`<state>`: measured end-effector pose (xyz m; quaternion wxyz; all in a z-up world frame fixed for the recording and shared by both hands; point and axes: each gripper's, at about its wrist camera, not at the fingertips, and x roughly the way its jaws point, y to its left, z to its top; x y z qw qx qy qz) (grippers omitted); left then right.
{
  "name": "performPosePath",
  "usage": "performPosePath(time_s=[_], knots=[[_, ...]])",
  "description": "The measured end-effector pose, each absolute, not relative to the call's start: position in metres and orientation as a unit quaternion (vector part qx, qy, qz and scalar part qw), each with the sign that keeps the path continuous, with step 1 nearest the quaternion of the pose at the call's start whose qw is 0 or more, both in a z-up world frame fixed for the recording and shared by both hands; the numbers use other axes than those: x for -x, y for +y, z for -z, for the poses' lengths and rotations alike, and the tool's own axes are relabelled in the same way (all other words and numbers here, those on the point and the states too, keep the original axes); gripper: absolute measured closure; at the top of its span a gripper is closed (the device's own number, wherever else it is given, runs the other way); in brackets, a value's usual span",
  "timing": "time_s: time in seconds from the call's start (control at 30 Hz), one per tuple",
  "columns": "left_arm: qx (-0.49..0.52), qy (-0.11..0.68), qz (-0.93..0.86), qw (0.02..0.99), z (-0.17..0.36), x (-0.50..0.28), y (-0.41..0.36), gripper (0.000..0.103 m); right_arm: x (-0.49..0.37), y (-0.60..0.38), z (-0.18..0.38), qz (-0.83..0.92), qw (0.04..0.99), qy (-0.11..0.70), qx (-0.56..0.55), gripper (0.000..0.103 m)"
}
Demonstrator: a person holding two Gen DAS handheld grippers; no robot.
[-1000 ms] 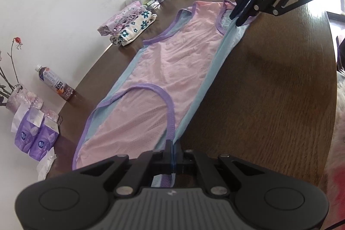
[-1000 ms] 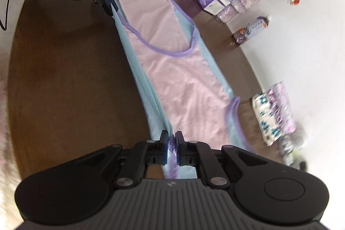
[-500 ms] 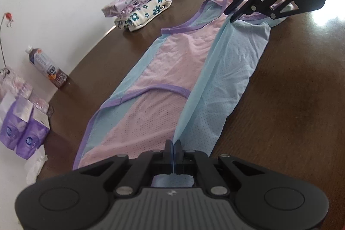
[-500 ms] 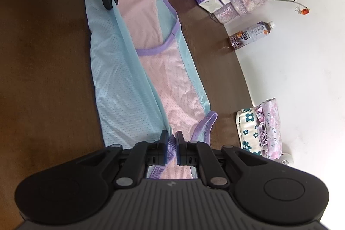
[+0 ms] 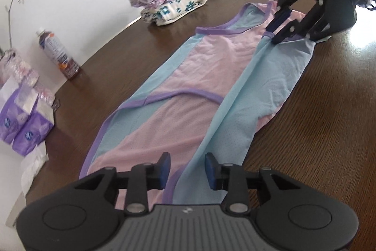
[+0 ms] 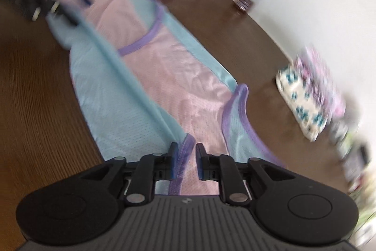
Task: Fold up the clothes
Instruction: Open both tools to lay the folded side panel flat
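Along the middle of the desk a pink and blue garment lies stretched lengthwise, one long blue side folded partway over. Left gripper stands wide, straddling the hem, gripping nothing. Right gripper, narrowly parted around the purple trim, seems released too, though that view is blurred. Folded clothes stack near the far edge.

Garment: sleeveless mesh piece, pink centre panel, light blue side panels, purple binding along armholes and edges. Lies stretched lengthwise and flat on the dark wooden counter. One long blue side is folded over, raising a lengthwise ridge; slight wrinkles on that folded panel.
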<state>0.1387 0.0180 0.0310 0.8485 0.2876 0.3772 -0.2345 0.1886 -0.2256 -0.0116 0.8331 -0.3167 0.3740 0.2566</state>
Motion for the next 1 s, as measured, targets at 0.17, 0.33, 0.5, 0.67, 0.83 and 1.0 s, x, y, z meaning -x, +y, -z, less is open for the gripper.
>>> performPosePath(time_s=[0.17, 0.33, 0.5, 0.67, 0.83, 1.0], knots=[[-0.258, 0.389, 0.214, 0.858, -0.035, -0.138, 0.037, 0.073, -0.198, -0.265, -0.001, -0.259, 0.858, 0.408, 0.175, 0.074], [-0.215, 0.408, 0.213, 0.861, -0.034, -0.141, 0.052, 0.074, -0.194, -0.284, 0.000, -0.255, 0.868, 0.415, 0.098, 0.072], [-0.184, 0.424, 0.226, 0.857, -0.031, -0.145, 0.061, 0.102, -0.188, -0.292, 0.009, -0.247, 0.868, 0.428, 0.053, 0.070], [-0.236, 0.416, 0.220, 0.850, -0.031, -0.143, 0.060, 0.094, -0.181, -0.299, 0.017, -0.230, 0.867, 0.442, 0.029, 0.082], [-0.197, 0.413, 0.203, 0.866, -0.040, -0.136, 0.075, 0.072, -0.173, -0.312, 0.015, -0.225, 0.871, 0.438, -0.012, 0.082], [-0.154, 0.437, 0.206, 0.862, -0.039, -0.129, 0.089, 0.072, -0.169, -0.316, 0.018, -0.218, 0.871, 0.440, -0.022, 0.082]])
